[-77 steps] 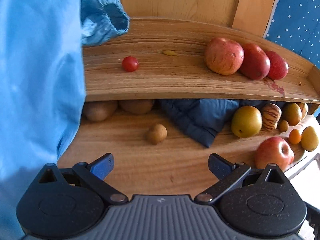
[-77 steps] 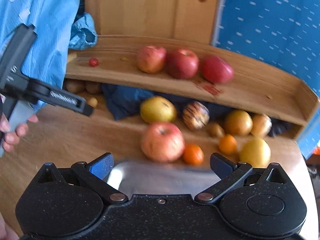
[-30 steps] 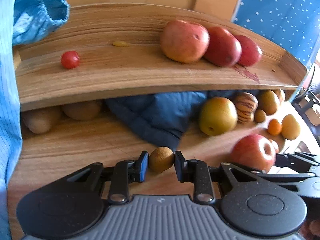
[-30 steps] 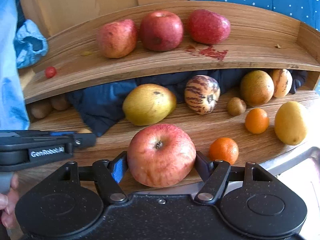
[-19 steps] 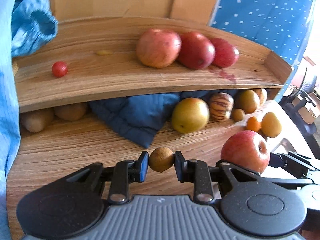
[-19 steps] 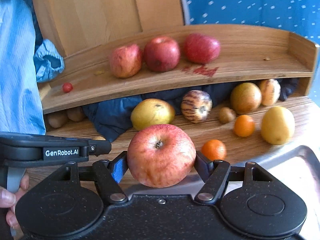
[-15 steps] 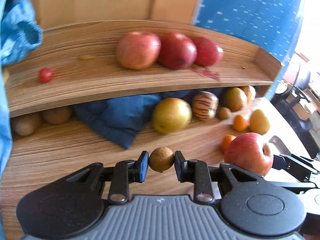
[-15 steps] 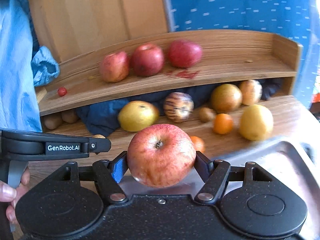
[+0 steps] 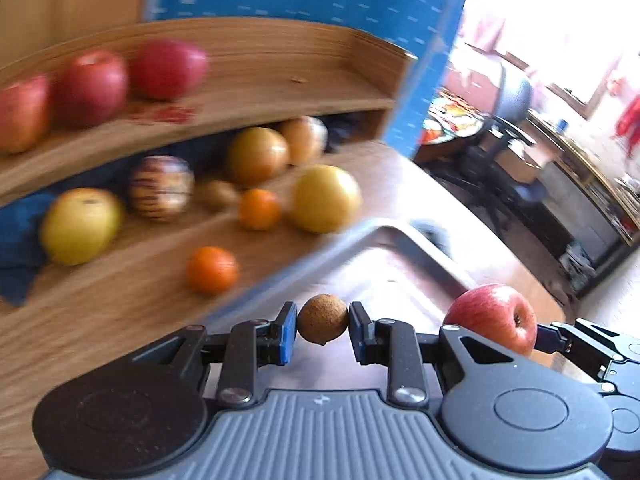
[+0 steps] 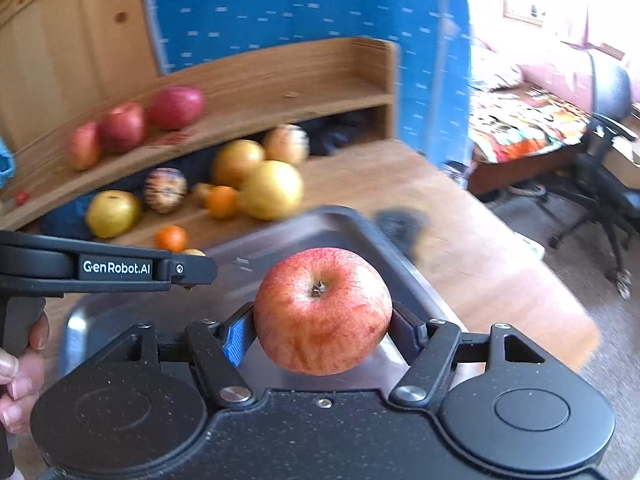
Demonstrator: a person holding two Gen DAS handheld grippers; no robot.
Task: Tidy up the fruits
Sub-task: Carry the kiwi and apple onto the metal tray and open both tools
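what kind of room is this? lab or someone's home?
Probably a home living space, not a lab: a wooden desk with a shelf of loose fruit, a patterned bed or couch under a bright window, and an office chair beside it.

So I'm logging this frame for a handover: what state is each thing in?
Left gripper: shut on the small brown fruit, held in the air.
Right gripper: shut on the apple, stem up.
Tray: on the table, nothing visible in it.
Shelf apples: three, in a row.
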